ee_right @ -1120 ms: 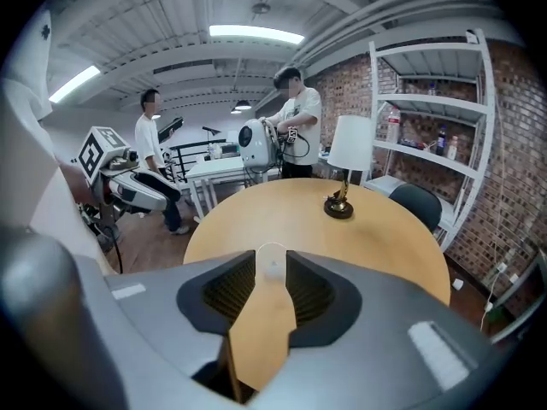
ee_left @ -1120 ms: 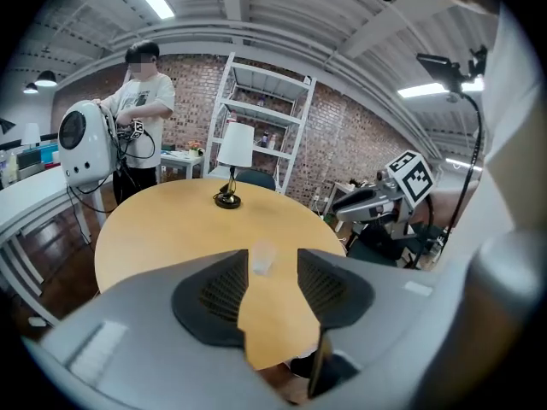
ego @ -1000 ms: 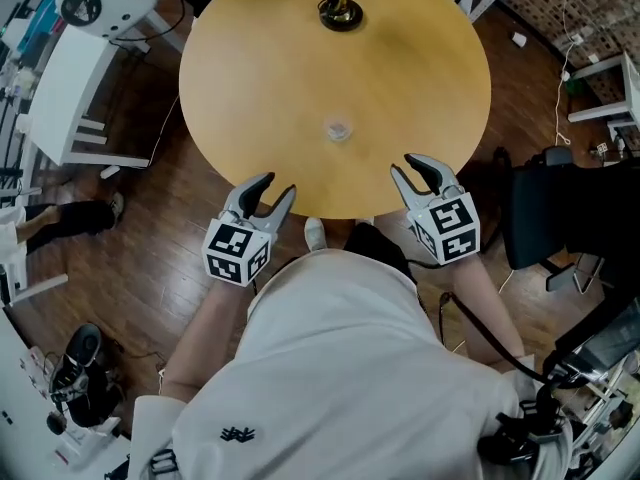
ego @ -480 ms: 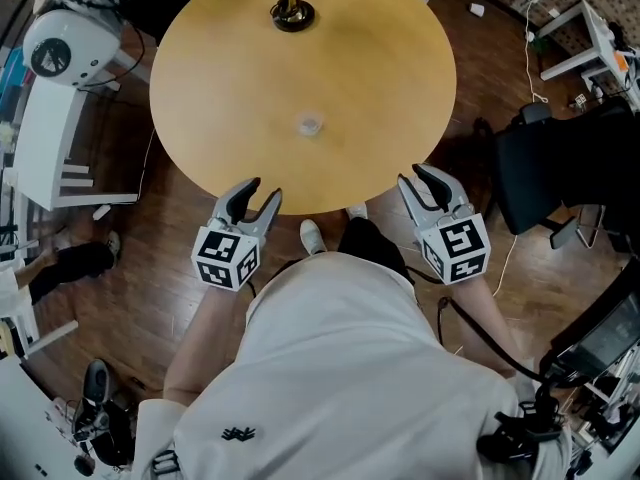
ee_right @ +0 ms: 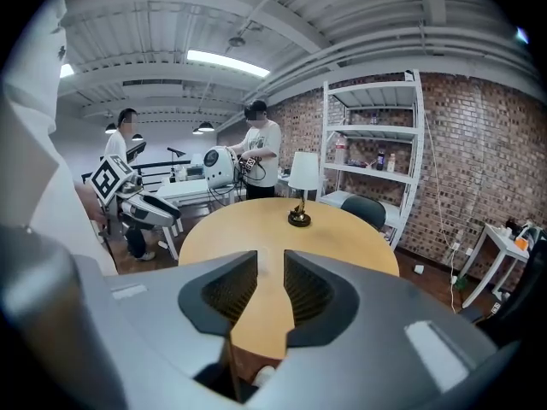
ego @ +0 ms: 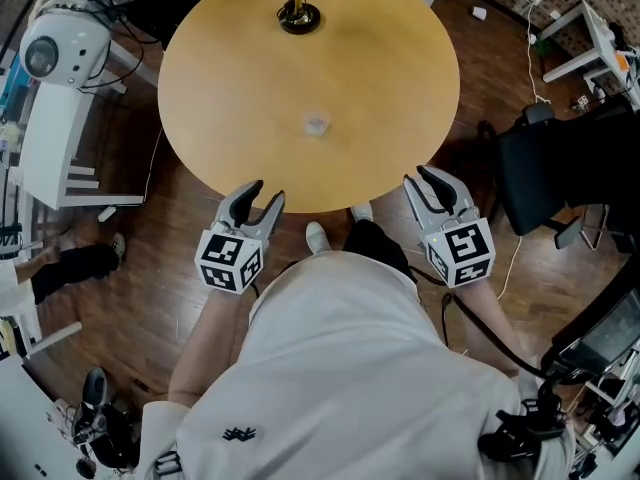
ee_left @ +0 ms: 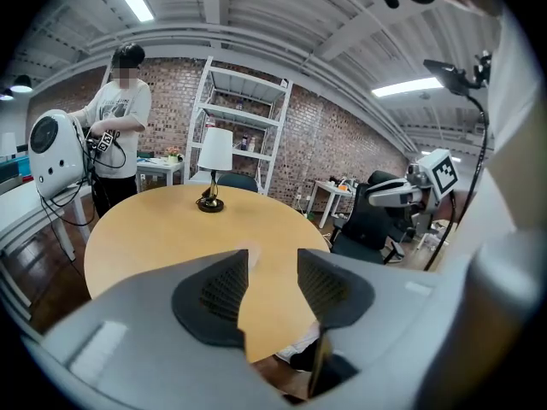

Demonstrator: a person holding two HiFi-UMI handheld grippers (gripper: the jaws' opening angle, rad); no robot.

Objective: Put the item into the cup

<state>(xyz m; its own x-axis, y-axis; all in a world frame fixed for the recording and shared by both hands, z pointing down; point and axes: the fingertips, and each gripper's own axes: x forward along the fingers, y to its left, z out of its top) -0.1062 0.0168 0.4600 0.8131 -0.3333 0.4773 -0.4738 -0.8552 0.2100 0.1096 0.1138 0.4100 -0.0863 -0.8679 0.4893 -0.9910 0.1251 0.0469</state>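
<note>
Surface (ego: 380,68): round, pale wood; the person stands at its near edge; both grippers are held low at that edge.
Cup (ego: 317,125): small, clear, seemingly upright near the middle of the surface; well apart from both grippers; hard to pick out against the wood.
Item: not identifiable in any view; nothing else loose shows on the surface; whether something already lies in the cup cannot be told.
Lamp (ego: 298,13): dark base at the far edge, white shade above; beyond the cup.
Left gripper (ego: 266,192): released; jaws apart; only bare wood shows through the gap.
Right gripper (ego: 419,176): empty; jaws part-way apart and have just been closing; nothing between them.
Stage, judged: task not yet under way; no item in hand.
Risk 1: the cup looks light and slight; a gripper that brushes its rim could tip it or skid it across the smooth wood.
Risk 2: with the cup so faint, a drop could be misjudged and land beside it.
Risk 3: with no item located, a gripper may close on nothing, or on the cup itself.
Risk 4: an over-long reach past the cup could knock the lamp.
</note>
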